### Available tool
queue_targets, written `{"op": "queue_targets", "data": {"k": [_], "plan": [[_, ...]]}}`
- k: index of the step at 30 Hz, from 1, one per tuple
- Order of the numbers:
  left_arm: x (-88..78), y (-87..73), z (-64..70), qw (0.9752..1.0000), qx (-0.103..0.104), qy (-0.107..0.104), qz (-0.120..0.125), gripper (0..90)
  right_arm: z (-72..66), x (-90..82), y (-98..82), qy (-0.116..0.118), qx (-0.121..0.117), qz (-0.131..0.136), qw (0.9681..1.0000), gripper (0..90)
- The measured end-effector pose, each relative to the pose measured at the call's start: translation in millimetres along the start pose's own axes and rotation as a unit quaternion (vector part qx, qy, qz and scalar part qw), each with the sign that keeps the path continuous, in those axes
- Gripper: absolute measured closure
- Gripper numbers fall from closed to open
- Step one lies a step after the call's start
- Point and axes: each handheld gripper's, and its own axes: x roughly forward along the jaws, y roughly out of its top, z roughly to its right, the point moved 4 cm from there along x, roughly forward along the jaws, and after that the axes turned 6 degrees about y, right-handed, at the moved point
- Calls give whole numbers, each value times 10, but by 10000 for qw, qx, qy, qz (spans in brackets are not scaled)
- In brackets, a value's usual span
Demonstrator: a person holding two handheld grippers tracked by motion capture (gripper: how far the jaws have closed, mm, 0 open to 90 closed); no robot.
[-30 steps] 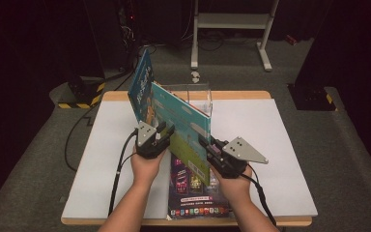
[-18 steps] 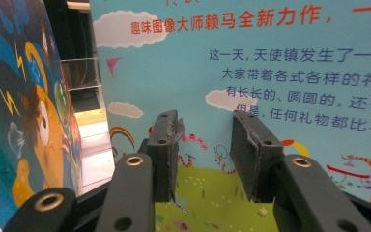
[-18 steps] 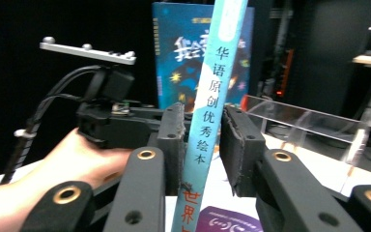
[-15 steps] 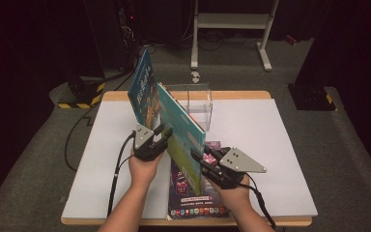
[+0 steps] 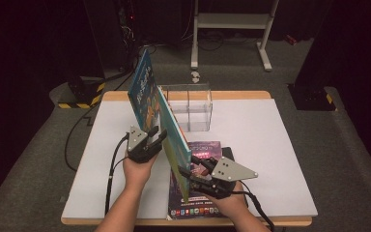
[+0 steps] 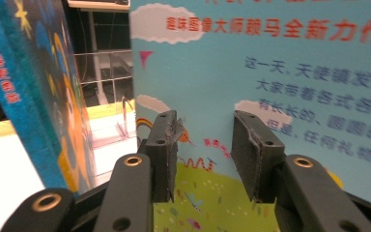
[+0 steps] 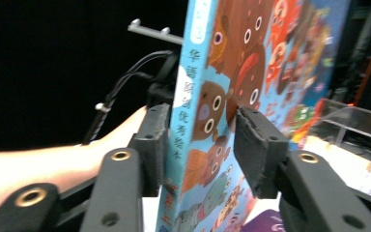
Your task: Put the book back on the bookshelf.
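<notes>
A teal picture book (image 5: 175,145) stands on edge on the table, its near corner over a purple book (image 5: 204,151) that lies flat. The right gripper (image 5: 189,166) is at that near edge. In the right gripper view the spine (image 7: 181,121) sits between the jaws of the right gripper (image 7: 200,123). They have just been opening, and the right pad (image 7: 253,145) is off the cover. The left gripper (image 5: 155,137) is open on the book's left side. Its own view has the left gripper (image 6: 205,130) facing the back cover (image 6: 280,72). A blue book (image 5: 142,89) stands upright behind it.
A clear acrylic box (image 5: 193,108) with dividers stands at the middle back of the white table (image 5: 270,145). The table's wooden front edge (image 5: 280,221) is just behind the person's forearms. Dark floor and a metal stand (image 5: 232,21) lie beyond.
The right gripper has slid down the teal book's near edge toward the person and its jaws have opened. The book's near corner now sits lower, over the purple book. The left gripper has stayed put.
</notes>
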Motion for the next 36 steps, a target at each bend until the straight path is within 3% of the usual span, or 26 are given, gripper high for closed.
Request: {"op": "queue_targets", "data": {"k": [3,7,12,18,24,28,32,36], "plan": [[-7,12,-35,10000,-28,26,7,615,-39,44,-12,73,-38,-1,10000,520],[-10,15,-59,10000,2,12,-28,616,-57,119,-34,289,79,-29,9995,469],[-2,30,-86,10000,-35,2,-50,620,-88,187,-51,349,64,-13,9994,444],[14,49,-113,9999,82,-30,-145,629,-128,294,-59,325,55,-34,9995,387],[-55,71,-184,9998,13,-46,-179,602,-180,380,-60,358,-27,-40,9993,381],[-214,18,-204,9991,222,-144,-321,566,-249,405,-94,275,-123,-42,9995,394],[-397,33,-168,9993,148,-231,-256,546,-260,403,-111,208,-78,22,9998,394],[-700,136,-58,9989,198,-395,-134,504,-273,398,-121,138,-90,-10,9999,390]]}}
